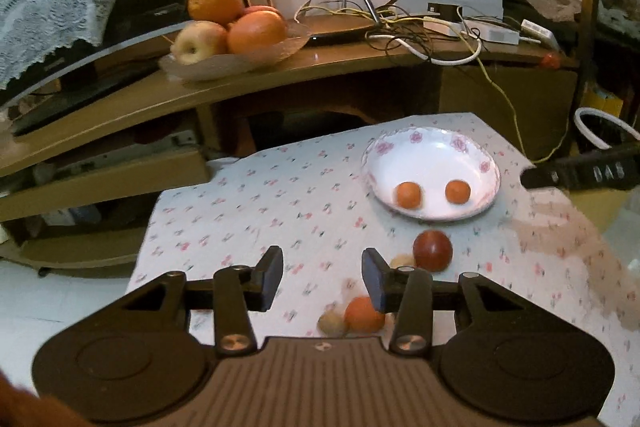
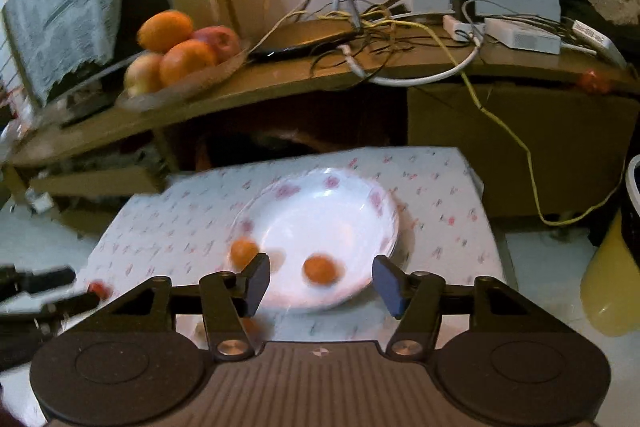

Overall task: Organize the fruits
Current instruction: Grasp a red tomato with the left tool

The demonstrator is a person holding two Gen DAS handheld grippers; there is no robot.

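Black left tongs (image 1: 322,279) spread wide, empty; right tongs (image 2: 320,283) likewise, above white plate (image 2: 360,195).

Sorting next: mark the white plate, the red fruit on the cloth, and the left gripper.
white plate (image 1: 430,151), left wrist view, bare inner surface.
red fruit (image 1: 432,250), left wrist view, its middle.
left gripper (image 1: 322,277), left wrist view, between fingertips.

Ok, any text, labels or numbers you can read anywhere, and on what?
"DAB", roughly: pale lettering on the black bar at the left wrist view's right edge; blurred, uncertain.
White adapter label on the shelf: too small to read.
Nothing else legible.
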